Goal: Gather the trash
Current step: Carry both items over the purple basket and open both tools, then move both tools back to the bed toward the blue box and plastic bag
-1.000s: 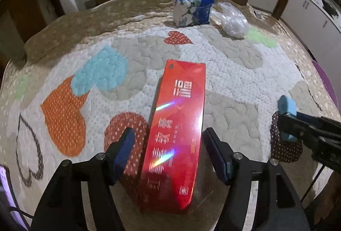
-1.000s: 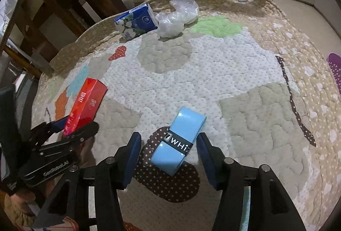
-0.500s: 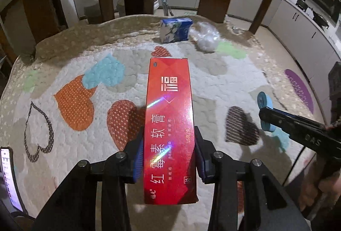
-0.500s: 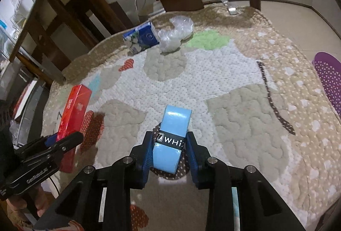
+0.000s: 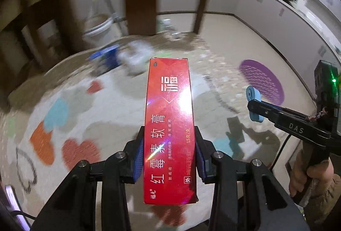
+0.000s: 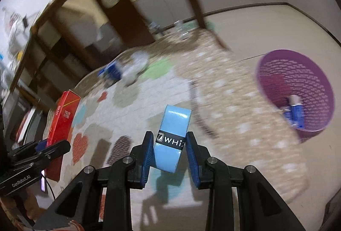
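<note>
both lifted off quilt — red box clamped in left gripper, blue roll in right gripper

Two tools lifted over the quilted worktop, basket off to the right.

From my left tool I see the long box between its pads, above the worktop; my right tool, to its right, holds the tape roll. A small pack and a crumpled bag lie side by side at the far edge. The basket stands beyond the worktop's right side, with a bottle in it.
</note>
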### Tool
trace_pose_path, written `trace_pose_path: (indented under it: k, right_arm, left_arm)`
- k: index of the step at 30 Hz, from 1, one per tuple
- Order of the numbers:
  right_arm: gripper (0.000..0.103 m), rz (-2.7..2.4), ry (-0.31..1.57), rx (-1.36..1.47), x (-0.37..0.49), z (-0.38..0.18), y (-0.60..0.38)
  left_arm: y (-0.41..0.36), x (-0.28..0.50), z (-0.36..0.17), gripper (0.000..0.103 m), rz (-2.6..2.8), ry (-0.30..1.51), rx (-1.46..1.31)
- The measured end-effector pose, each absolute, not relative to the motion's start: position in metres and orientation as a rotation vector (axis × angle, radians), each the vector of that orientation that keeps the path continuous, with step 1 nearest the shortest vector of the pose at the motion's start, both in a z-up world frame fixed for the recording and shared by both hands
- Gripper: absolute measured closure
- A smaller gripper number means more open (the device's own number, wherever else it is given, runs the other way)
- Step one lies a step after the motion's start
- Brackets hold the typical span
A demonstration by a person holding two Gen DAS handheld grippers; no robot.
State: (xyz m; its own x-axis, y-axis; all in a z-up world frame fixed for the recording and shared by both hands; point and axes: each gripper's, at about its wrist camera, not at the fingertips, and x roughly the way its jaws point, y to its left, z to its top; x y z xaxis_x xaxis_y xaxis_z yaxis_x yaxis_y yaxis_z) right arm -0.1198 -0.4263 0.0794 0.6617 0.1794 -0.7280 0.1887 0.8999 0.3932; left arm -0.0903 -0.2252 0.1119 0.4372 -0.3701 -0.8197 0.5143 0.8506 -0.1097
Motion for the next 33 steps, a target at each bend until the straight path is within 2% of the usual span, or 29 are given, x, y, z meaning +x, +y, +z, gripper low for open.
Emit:
trace_pose_path:
  k: [8, 15, 21, 22, 25, 26, 28, 33]
  right_arm:
    - [0.07, -0.171, 0.797, 0.558, -0.144, 0.076, -0.528]
    - [0.07, -0.292, 0.794, 0.609, -0.147, 0.057, -0.605]
    - [0.069, -0.321, 0.809, 0.609, -0.135, 0.043, -0.639]
    - [0.069, -0.321, 0.811, 0.606, -0.133, 0.041, -0.64]
    - [0.066, -0.325, 0.807, 0.611, -0.129, 0.04, -0.644]
    - [0.061, -0.322, 0.805, 0.615, -0.129, 0.04, -0.644]
    - [0.054, -0.33, 0.798, 0.615, -0.129, 0.042, -0.643]
    - [0.052, -0.323, 0.786, 0.614, -0.137, 0.049, -0.637]
  left_arm:
    - [-0.35, -0.07, 0.112, 0.064, -0.708, 0.981, 0.246]
    - [-0.453, -0.044, 0.087, 0.064, -0.8, 1.032, 0.293]
    - [-0.502, -0.027, 0.07, 0.064, -0.857, 1.085, 0.243]
    - [-0.507, -0.025, 0.069, 0.061, -0.861, 1.086, 0.235]
    - [-0.51, -0.023, 0.07, 0.044, -0.873, 1.084, 0.218]
    - [-0.508, -0.024, 0.073, 0.04, -0.875, 1.07, 0.215]
    - [-0.503, -0.028, 0.076, 0.038, -0.872, 1.048, 0.231]
    - [-0.467, -0.034, 0.082, 0.037, -0.827, 1.015, 0.25]
